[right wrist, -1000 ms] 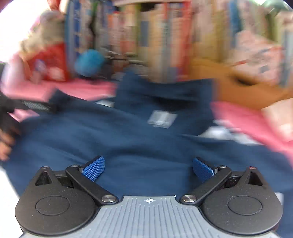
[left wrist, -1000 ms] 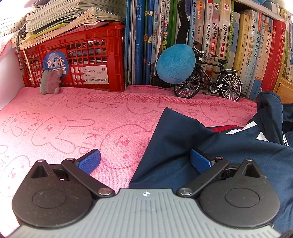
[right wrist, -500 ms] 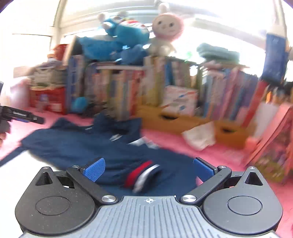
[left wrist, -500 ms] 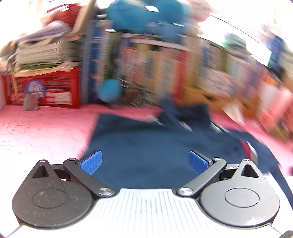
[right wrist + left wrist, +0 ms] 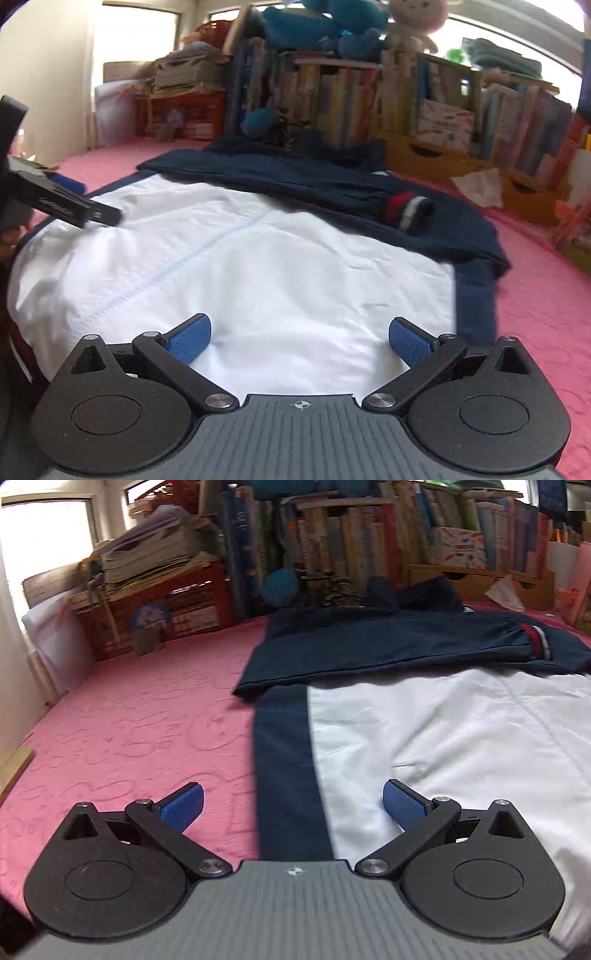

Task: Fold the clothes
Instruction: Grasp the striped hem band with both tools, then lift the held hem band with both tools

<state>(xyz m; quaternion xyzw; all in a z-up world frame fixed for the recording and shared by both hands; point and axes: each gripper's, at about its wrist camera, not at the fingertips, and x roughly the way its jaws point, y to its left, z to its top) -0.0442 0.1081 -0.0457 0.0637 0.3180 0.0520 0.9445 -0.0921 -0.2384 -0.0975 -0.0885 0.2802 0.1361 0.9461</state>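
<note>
Both grippers — left (image 5: 291, 805) and right (image 5: 299, 336) — had pulled back from the jacket (image 5: 258, 266), jaws open and empty. It lay on the pink cover (image 5: 140, 731), sleeves folded across — the lower half was probably next.

Home, likely child's bedroom or study corner. Crammed bookshelves (image 5: 424, 96) along back, plush toys (image 5: 332, 26) on top, red crate (image 5: 166, 609) under stacked papers, pink rabbit-print blanket (image 5: 140, 720) as work surface, window (image 5: 136, 44) at left.
</note>
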